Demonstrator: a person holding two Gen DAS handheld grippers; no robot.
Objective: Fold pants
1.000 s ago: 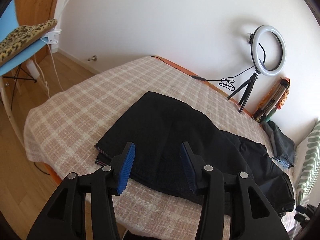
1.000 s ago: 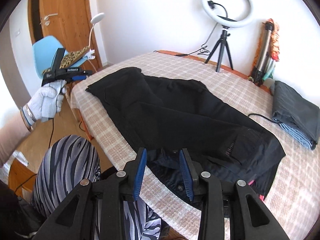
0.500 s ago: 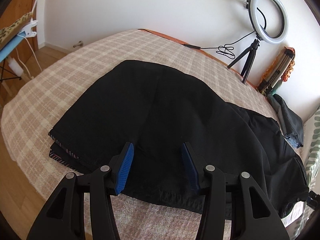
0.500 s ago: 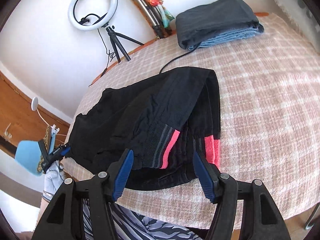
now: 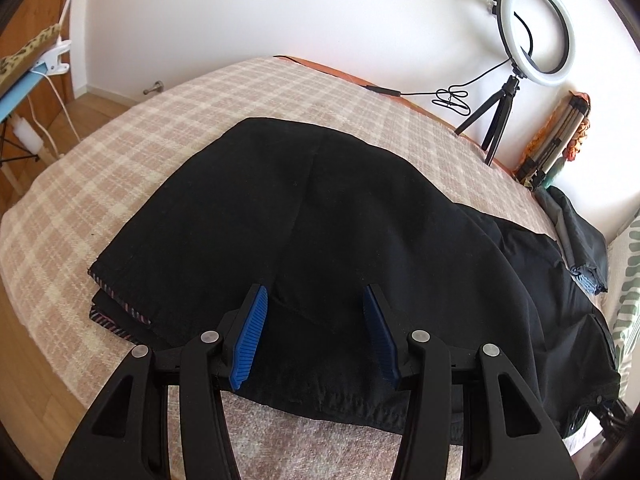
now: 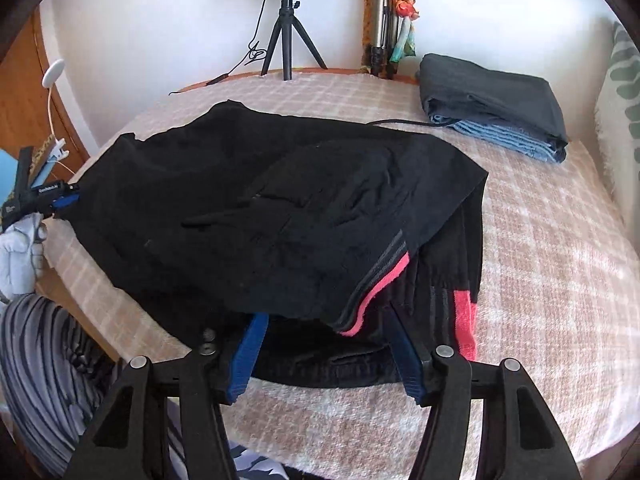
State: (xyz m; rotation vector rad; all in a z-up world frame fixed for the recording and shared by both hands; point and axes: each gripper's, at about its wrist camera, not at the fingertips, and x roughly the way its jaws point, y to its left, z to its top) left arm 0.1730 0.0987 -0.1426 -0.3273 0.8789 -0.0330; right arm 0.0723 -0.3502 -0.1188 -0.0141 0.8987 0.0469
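The black pants [image 5: 340, 240] are spread across the checked bed cover [image 5: 100, 184], lying lengthwise along the near edge of the bed, with one layer doubled over another. In the right wrist view the pants [image 6: 280, 216] show a grey-and-pink striped band at the waist end, close to the near edge.

The left gripper [image 5: 316, 320] is seen with its jaws wide apart above the hem end of the pants; nothing is held between the blue pads [image 5: 250, 340]. Whether the pads touch the cloth cannot be told.

The right gripper [image 6: 324, 344] is likewise spread wide. Its blue fingertips [image 6: 248, 356] are tucked under the raised upper layer at the waist end, with a lower layer of cloth lying between them; no grip on the fabric is seen.

The left gripper is also seen from the right wrist camera at the far left edge of the bed, held in a white-gloved hand [image 6: 20, 248].

A folded stack of grey and blue clothes [image 6: 496, 104] is placed at the far right corner of the bed. A ring light on a tripod [image 5: 532, 32] is stood at the far edge against the wall.
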